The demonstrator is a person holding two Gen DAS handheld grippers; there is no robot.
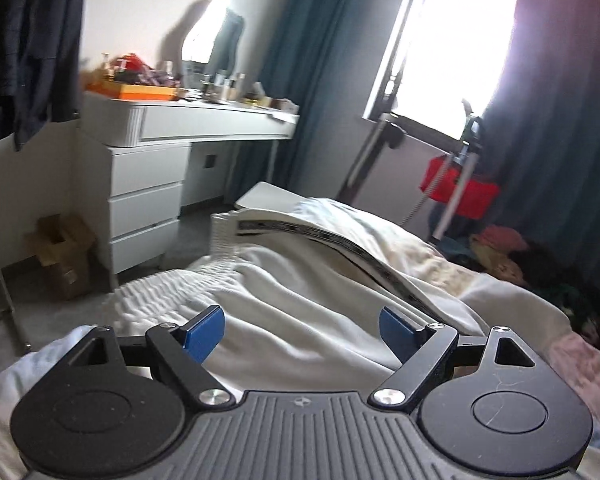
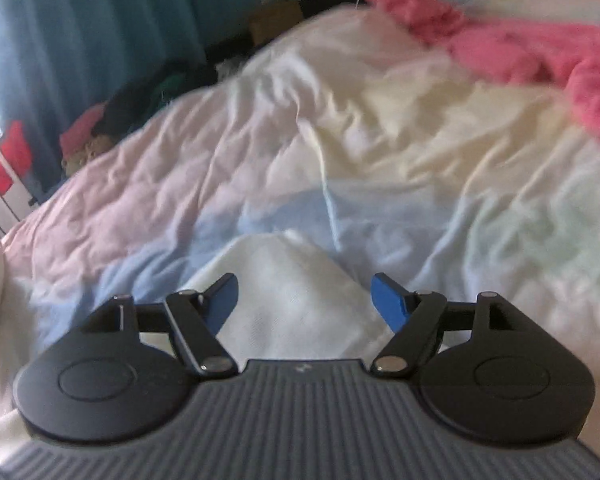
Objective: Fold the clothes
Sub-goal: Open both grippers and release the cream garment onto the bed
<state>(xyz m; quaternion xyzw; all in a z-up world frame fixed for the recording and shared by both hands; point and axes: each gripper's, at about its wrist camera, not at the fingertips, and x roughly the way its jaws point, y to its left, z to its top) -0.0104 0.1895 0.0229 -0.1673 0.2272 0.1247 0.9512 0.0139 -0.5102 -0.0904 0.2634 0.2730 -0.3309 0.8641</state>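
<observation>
both your grippers are spread wide with nothing between the blue pads. your left gripper (image 1: 302,330) hovers over the white garment (image 1: 300,300); only that view shows its striped trim. your right gripper (image 2: 304,302) sees a blurred corner over the pastel duvet (image 2: 420,140).

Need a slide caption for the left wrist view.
Open left gripper over white ribbed-waistband garment on the bed, dresser behind.

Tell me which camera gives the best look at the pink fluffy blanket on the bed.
The right wrist view: the pink fluffy blanket lies bunched across the far upper right of the bed, blurred but plainly visible. The left wrist view faces the dresser and window and shows none of it.
</observation>
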